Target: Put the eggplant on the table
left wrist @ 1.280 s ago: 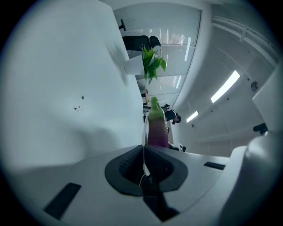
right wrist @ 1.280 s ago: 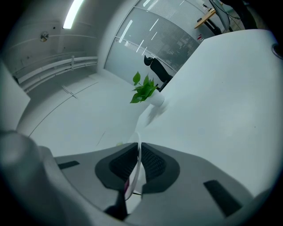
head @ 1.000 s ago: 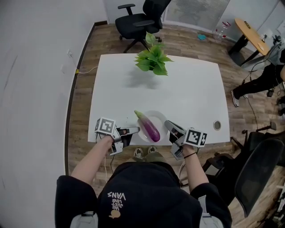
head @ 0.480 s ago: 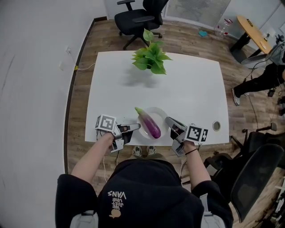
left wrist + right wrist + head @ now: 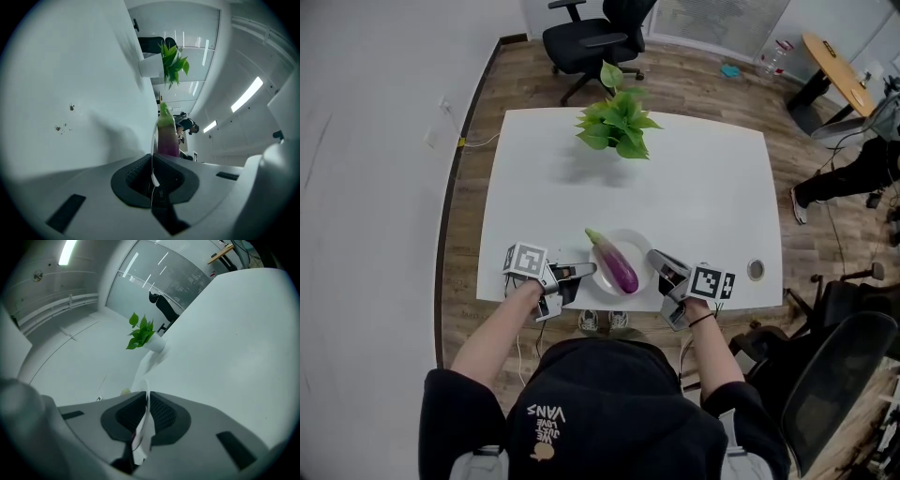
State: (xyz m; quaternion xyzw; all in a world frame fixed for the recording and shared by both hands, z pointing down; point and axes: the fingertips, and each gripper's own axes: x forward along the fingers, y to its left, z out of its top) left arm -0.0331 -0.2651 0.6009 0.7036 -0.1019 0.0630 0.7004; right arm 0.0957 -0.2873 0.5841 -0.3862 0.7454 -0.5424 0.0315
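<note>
A purple eggplant [image 5: 615, 263] with a green stem lies on a white plate [image 5: 636, 247] near the front edge of the white table [image 5: 703, 197]. My left gripper [image 5: 589, 271] is shut on the plate's left rim. My right gripper [image 5: 655, 260] is shut on its right rim. In the left gripper view the thin plate rim [image 5: 153, 140] runs between the pads of the left gripper [image 5: 152, 158], and the eggplant [image 5: 167, 136] rises just beyond them. In the right gripper view the white plate rim [image 5: 142, 375] is pinched in the right gripper [image 5: 146, 401].
A leafy potted plant [image 5: 616, 127] stands at the table's far side. A round cable port [image 5: 756, 269] sits at the front right of the table. Office chairs [image 5: 592, 37] stand behind the table and at my right, and a person [image 5: 861, 169] is at the far right.
Both grippers and the plate with the eggplant have sunk slightly and shifted a little over the table's front edge. Both grips are the same as before.
</note>
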